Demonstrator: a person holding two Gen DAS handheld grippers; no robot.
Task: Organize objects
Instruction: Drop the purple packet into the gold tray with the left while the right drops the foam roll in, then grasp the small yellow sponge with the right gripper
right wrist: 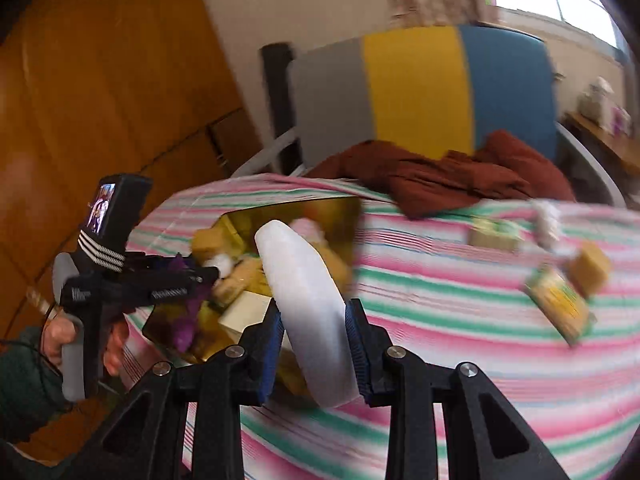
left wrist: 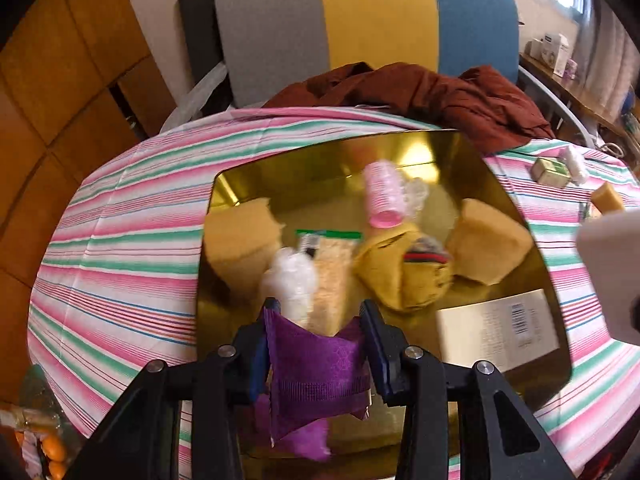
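A striped cloth (left wrist: 120,248) in pink, green and white covers the surface, and a crumpled dark red garment (left wrist: 440,92) lies at its far edge in front of a chair back in grey, yellow and blue. On the cloth sits a shallow gold tray (left wrist: 400,148), and judging by its contents the organizing is well under way: two tan sponge blocks (left wrist: 492,240), a mustard-yellow pouch (left wrist: 400,268), a cream box with a barcode (left wrist: 496,328), a pink hair roller (left wrist: 382,196), a green-topped packet (left wrist: 332,256) and a white fluffy bundle (left wrist: 292,280) already lie inside it. What seems left is on the bare cloth to the right of the tray, well apart from it: a green-and-yellow carton (right wrist: 560,304), a small tan block (right wrist: 592,268), a pale green box (right wrist: 494,234) and a white bundle (right wrist: 546,220), all blurred. The left gripper (left wrist: 316,320) hangs over the near side of the tray, its jaws narrowed on a purple fabric sachet (left wrist: 316,368) that dangles between them above the tray floor. The right gripper (right wrist: 314,320) holds a smooth white oblong object (right wrist: 308,304) clamped between its jaws, raised over the tray's near right corner; what the object is cannot be told. Both items look ready to be set into the tray.
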